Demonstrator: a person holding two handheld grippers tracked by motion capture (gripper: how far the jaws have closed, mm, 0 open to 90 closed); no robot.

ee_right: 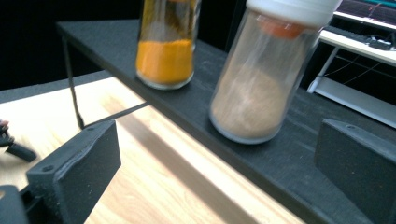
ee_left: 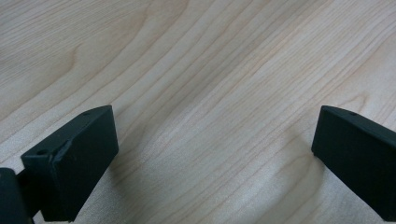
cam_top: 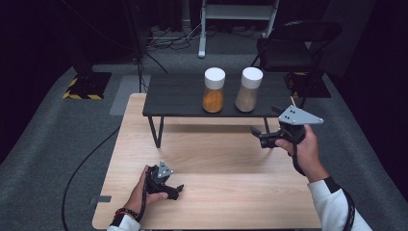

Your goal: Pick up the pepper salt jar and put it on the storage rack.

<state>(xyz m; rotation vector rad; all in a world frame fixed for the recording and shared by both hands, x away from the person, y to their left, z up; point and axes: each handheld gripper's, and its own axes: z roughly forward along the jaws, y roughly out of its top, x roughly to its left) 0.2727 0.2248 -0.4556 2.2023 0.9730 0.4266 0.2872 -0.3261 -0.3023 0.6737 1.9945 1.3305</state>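
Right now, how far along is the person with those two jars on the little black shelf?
Barely begun, it seems. Both jars, the orange-powder jar and the brown-powder jar, stand capped and upright on the black shelf, untouched. The right gripper is open and pointed at the brown-powder jar, short of it. The left gripper rests open, low over the wooden table. Any grasping and moving is left.

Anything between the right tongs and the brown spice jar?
Nothing: in the right gripper view, bare black shelf separates the open right tongs from the brown spice jar.
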